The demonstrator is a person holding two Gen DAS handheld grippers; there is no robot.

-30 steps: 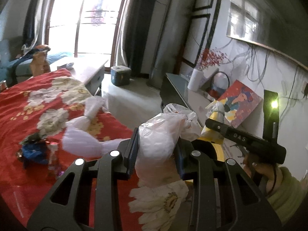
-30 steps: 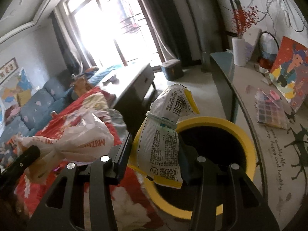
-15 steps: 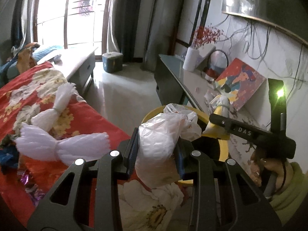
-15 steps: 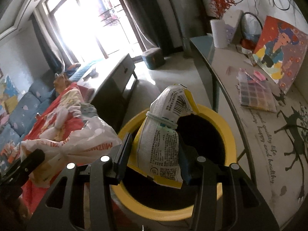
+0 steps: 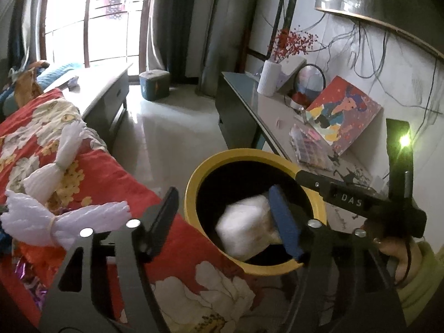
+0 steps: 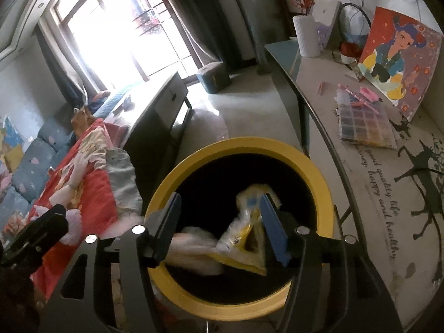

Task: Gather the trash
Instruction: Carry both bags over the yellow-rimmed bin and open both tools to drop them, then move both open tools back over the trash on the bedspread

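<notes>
A yellow-rimmed black trash bin (image 5: 194,177) (image 6: 305,163) stands between the red floral cloth and the side table. My left gripper (image 5: 224,216) is open above the bin's near rim; a white plastic bag (image 5: 244,227) lies blurred inside the bin below it. My right gripper (image 6: 219,224) is open over the bin mouth; the yellow and white snack packet (image 6: 244,236) and the white bag (image 6: 194,249) lie inside. The right gripper's body (image 5: 360,202) shows in the left wrist view at the bin's far rim.
White frilled wrappers (image 5: 55,222) and purple foil (image 5: 25,277) lie on the red floral cloth (image 5: 111,174) to the left. A grey side table (image 6: 374,166) with a bead box (image 6: 363,122), painting (image 6: 399,58) and white vase (image 6: 308,36) stands to the right. A low cabinet (image 6: 163,102) stands behind.
Both grippers moved over the bin and opened. The white bag left the left gripper and the snack packet left the right one; both now lie in the bin.
</notes>
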